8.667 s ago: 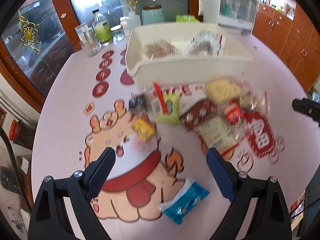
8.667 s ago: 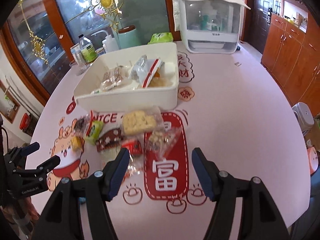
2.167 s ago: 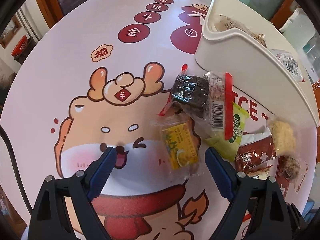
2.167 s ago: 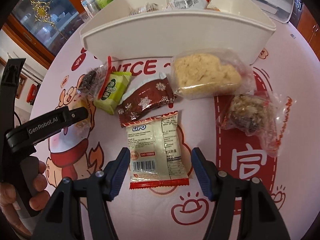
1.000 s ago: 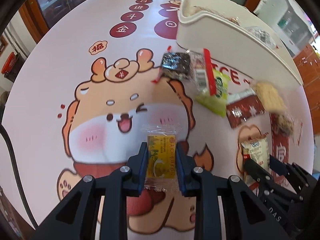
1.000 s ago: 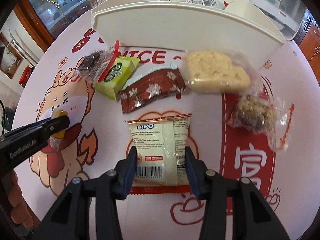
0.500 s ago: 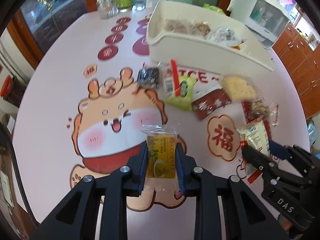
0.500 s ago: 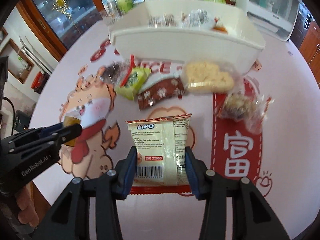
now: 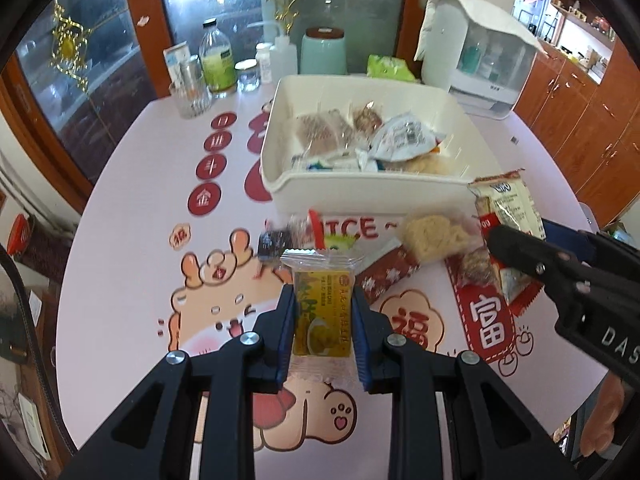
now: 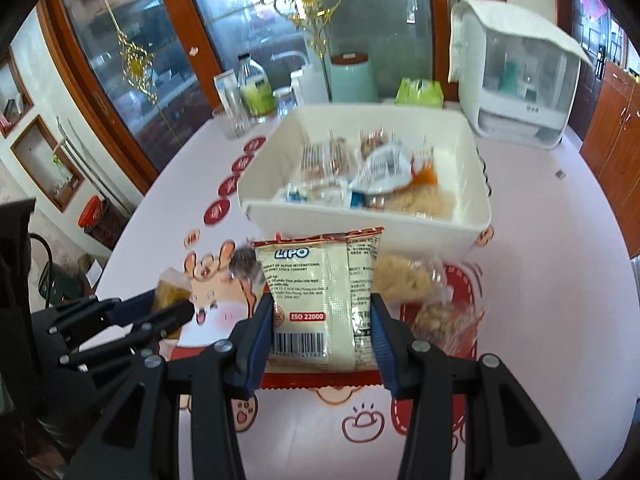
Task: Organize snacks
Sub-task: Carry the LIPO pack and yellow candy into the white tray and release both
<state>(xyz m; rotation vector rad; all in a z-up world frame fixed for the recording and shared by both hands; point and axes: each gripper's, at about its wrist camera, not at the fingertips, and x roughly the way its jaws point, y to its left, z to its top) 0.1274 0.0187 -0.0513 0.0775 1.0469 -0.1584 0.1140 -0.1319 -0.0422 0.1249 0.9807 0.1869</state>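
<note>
My left gripper [image 9: 323, 304] is shut on a small yellow snack packet [image 9: 322, 312], held up above the cartoon tablecloth. My right gripper [image 10: 322, 312] is shut on a cream Lipo biscuit packet [image 10: 320, 300] with red ends, also lifted off the table. In the left wrist view the right gripper [image 9: 520, 240] and its Lipo packet [image 9: 506, 208] hang at the right. A white bin [image 9: 280, 148] with several wrapped snacks inside stands beyond both. On the table in front of the bin lie a dark packet [image 9: 274, 242], a brown snowflake packet [image 9: 390, 276] and a pale cracker packet [image 9: 432, 236].
Bottles and jars [image 9: 216, 64], a mint canister [image 9: 323, 52] and a white cabinet box [image 9: 480, 52] stand behind the bin. A nut cake in clear wrap [image 10: 444, 316] lies at the right. A person's hand [image 9: 604, 416] holds the right gripper. The table edge curves left and right.
Both grippers have risen with their packets, so the table looks farther away and the bin's inside has come into view. The left gripper has rolled a little.
</note>
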